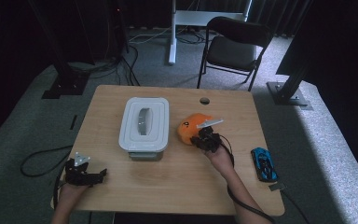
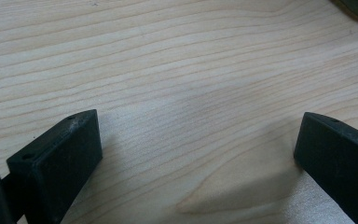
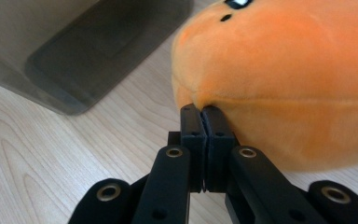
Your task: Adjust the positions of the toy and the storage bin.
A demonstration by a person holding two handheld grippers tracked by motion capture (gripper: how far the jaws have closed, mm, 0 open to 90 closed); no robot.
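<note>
An orange plush toy lies on the wooden table, just right of a lidded white box. My right gripper is at the toy's near side. In the right gripper view its jaws are pressed together, pinching a fold of the orange plush toy at its lower edge, where the fabric creases into the tips. My left gripper rests at the table's front left corner, well away from both. Its jaws stand wide apart over bare wood with nothing between them.
A blue toy car lies near the table's right edge. The box's grey wall stands close to the left of the plush. A black chair stands behind the table, and a cable hole sits at its far edge.
</note>
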